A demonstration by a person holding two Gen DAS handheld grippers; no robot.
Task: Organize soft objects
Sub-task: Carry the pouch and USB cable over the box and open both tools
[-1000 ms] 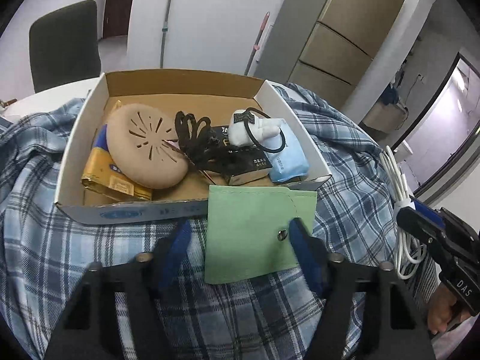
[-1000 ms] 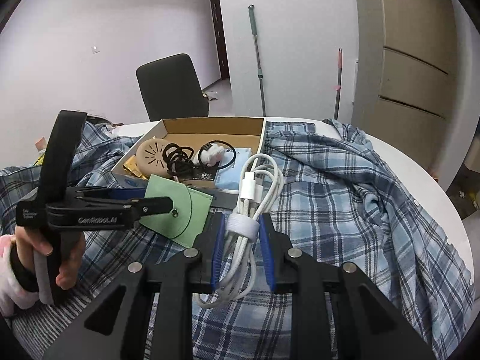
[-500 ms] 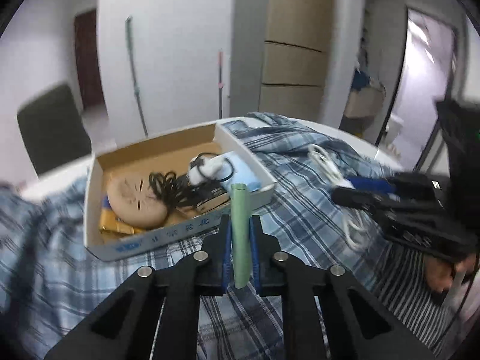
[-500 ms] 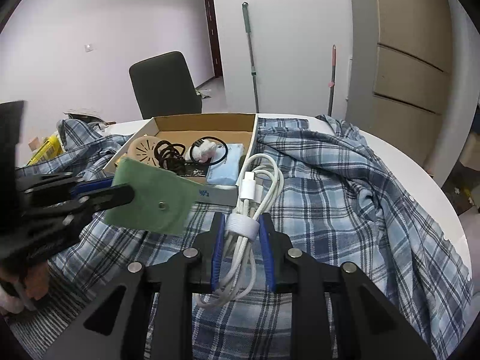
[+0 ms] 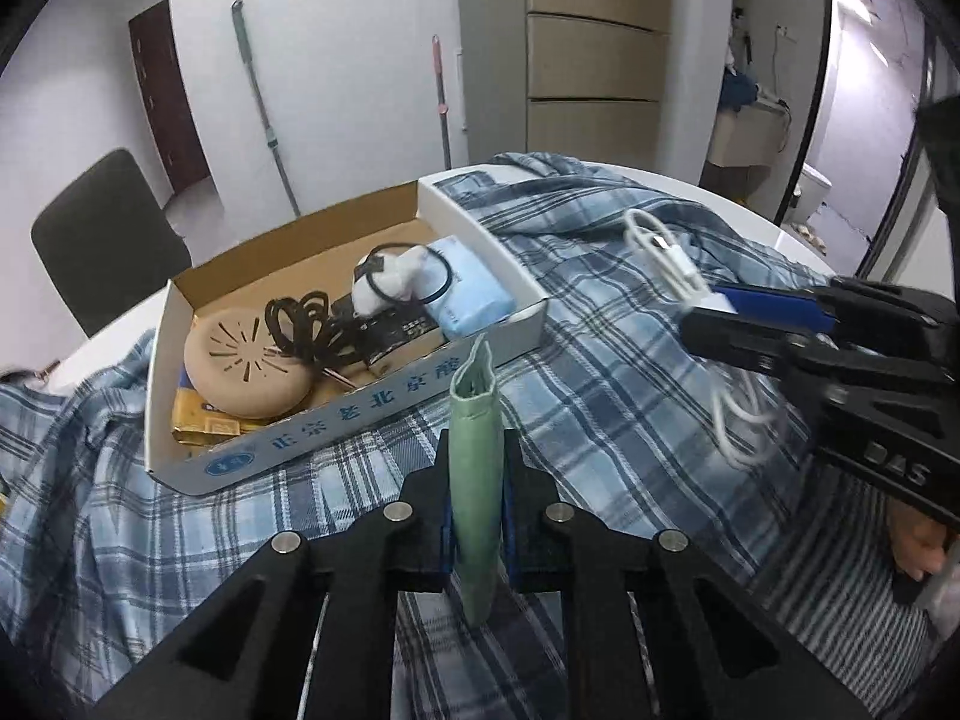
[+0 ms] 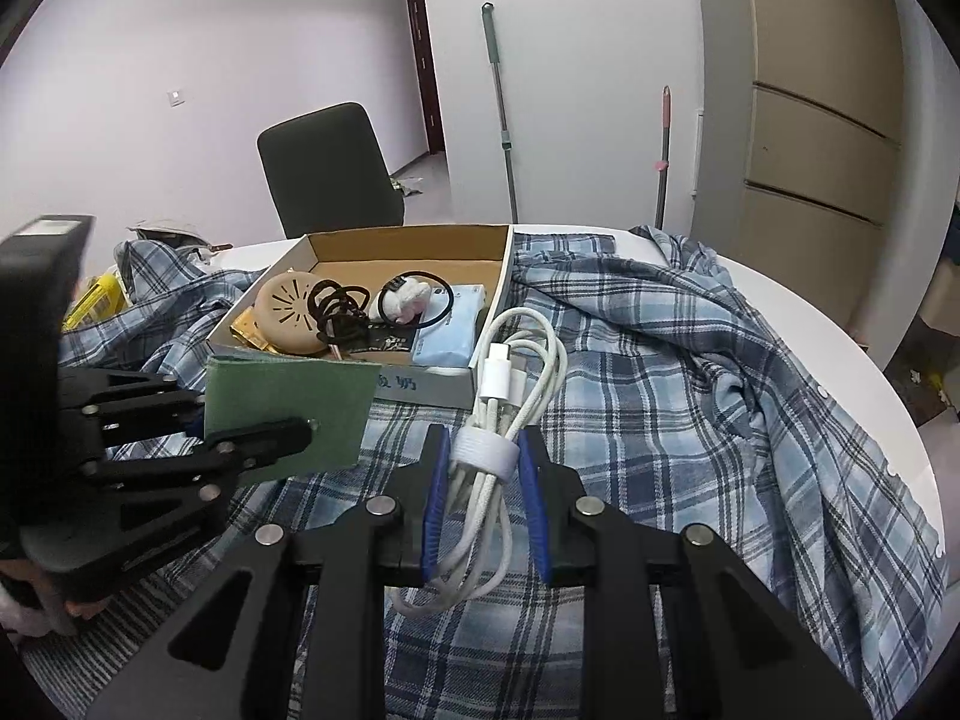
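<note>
Grippers both hold soft items above a blue-and-white plaid shirt [image 6: 690, 360] spread over a round white table [image 6: 840, 348]. The left gripper [image 5: 476, 480] is clamped on a flat green felt pouch [image 5: 476, 450], seen edge-on in its own view and lifted clear of the cloth; from the right wrist view the pouch [image 6: 288, 402] shows its broad face, just in front of the near wall of a shallow cardboard box [image 6: 420, 387]. The right gripper [image 6: 483, 462] is closed narrowly on a coiled white charging cable [image 6: 516, 372] bound with a white strap, its loop reaching toward the box's right corner. Inside the box lie a round tan perforated pad [image 5: 240, 360], a cluster of black hair ties [image 5: 300, 324], a small white plush with a black band [image 5: 390, 282], a light blue tissue pack [image 5: 474, 300], a black packet and a yellow packet [image 5: 201, 420]. A black chair [image 6: 330, 174] stands behind the table.
</note>
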